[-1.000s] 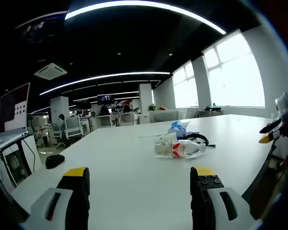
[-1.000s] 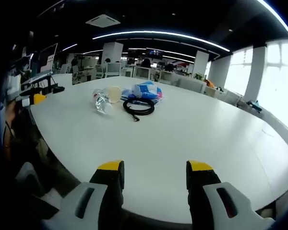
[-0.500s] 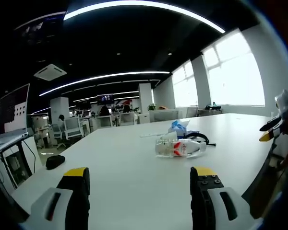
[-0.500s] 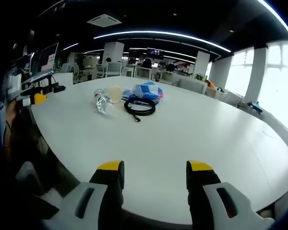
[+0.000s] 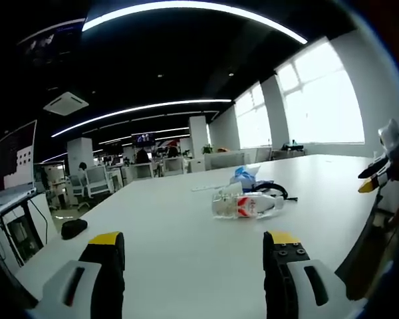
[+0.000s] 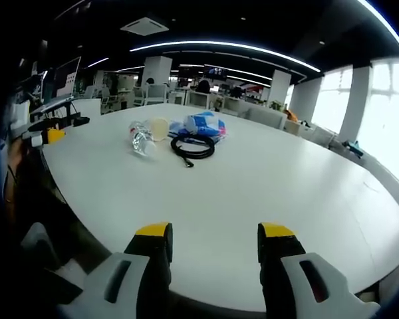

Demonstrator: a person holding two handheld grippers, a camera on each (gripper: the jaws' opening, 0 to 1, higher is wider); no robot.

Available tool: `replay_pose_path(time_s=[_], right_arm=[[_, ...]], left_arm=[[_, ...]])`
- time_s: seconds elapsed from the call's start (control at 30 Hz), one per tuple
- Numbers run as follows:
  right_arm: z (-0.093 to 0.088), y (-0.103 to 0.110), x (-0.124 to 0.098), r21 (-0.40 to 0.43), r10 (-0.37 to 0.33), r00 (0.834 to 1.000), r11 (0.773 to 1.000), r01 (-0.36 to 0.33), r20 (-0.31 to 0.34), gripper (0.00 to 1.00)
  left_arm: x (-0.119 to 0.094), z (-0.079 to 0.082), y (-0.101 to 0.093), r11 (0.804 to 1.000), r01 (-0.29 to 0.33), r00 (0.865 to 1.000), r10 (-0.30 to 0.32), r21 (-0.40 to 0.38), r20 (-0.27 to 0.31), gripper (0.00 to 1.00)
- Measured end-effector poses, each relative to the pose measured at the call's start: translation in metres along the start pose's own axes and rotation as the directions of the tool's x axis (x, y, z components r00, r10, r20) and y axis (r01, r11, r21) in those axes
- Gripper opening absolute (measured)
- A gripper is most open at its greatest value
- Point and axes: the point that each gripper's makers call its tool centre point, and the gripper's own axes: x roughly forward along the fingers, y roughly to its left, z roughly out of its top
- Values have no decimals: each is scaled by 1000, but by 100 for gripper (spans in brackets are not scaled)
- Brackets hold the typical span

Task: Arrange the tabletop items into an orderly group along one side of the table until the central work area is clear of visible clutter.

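Both pairs of jaws stand wide and empty: left gripper [image 5: 193,256], right gripper [image 6: 213,249]. At 12 o'clock from the right gripper, well apart, lie the bottle [image 6: 140,137], cable [image 6: 193,147] and blue packet [image 6: 203,124] on the table [image 6: 286,193]. Risk: the bottle lies sideways and may roll if nudged off-centre.

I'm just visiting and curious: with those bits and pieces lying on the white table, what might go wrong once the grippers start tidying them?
Judging from the pictures:

1. The clear bottle lies on its side, so a nudge may send it rolling across the table.
2. The black cable is loosely coiled and might uncoil or drag against the blue packet beside it when lifted.
3. Both the left gripper and the right gripper are open and far from the items, so nothing is secured yet.
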Motion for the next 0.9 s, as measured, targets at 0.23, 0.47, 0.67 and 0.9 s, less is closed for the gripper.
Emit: replay_pose_path(time_s=[0.23,0.47,0.67,0.9], right_arm=[[0,0,0,-4,1,1000,1000,-1,-2,49],[0,0,0,-4,-1,1000,1000,1,-2,49],[-1,0,1,-2,-2,1000,1000,2,-4,49],[-2,-2,-1,1,-11,1000,1000,11,-6,49]], left_arm=[[3,1,-4,999,1,1000,-2,43,14,85],[4,16,-12,985,-9,995,-9,173,101,84],[7,20,-18,959,-31,993,-2,283,116,84],[12,13,-25,934,-17,996,-15,356,87,84]])
